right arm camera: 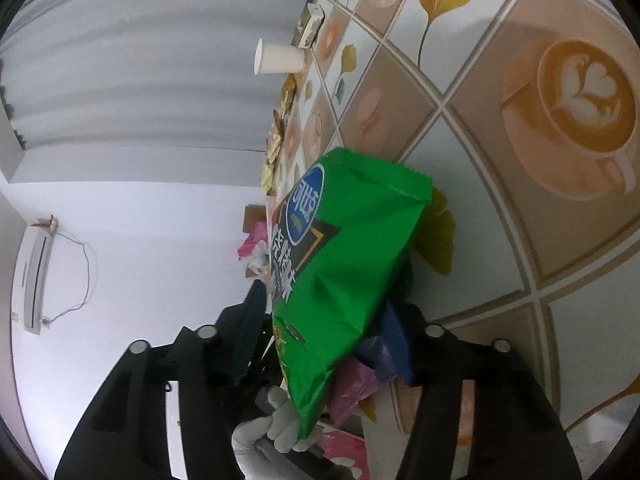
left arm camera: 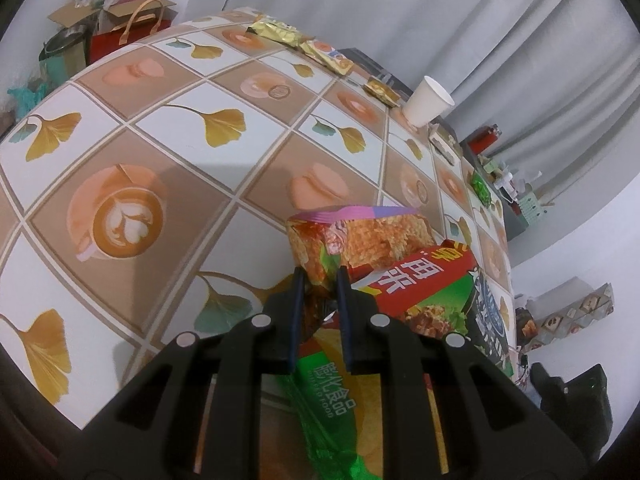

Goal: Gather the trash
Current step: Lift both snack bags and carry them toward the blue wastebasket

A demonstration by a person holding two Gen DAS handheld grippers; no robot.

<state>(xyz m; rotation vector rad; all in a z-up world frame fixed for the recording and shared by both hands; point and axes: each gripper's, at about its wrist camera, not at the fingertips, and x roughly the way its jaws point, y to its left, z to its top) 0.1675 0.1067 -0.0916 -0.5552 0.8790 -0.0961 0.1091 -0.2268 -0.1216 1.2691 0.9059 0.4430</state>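
Two claws work over the patterned desk point(left arm camera: 168, 128). The left claw point(left arm camera: 319, 276) has its jaws pinched on a crumpled snack wrapper point(left arm camera: 352, 240), held just above the desk with a red packet point(left arm camera: 420, 280) beside it. The right claw point(right arm camera: 324, 320) stands half spread around a green chip bag point(right arm camera: 352, 248); I cannot tell whether its pads press on it. A paper cup point(left arm camera: 426, 102) stands near the far edge.

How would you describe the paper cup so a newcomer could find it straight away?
Start at the table covered with a tiled cloth of ginkgo leaves and coffee prints. Follow its far edge, by the grey curtain, past a row of gold snack wrappers. The paper cup stands there: plain white, the only unprinted item.
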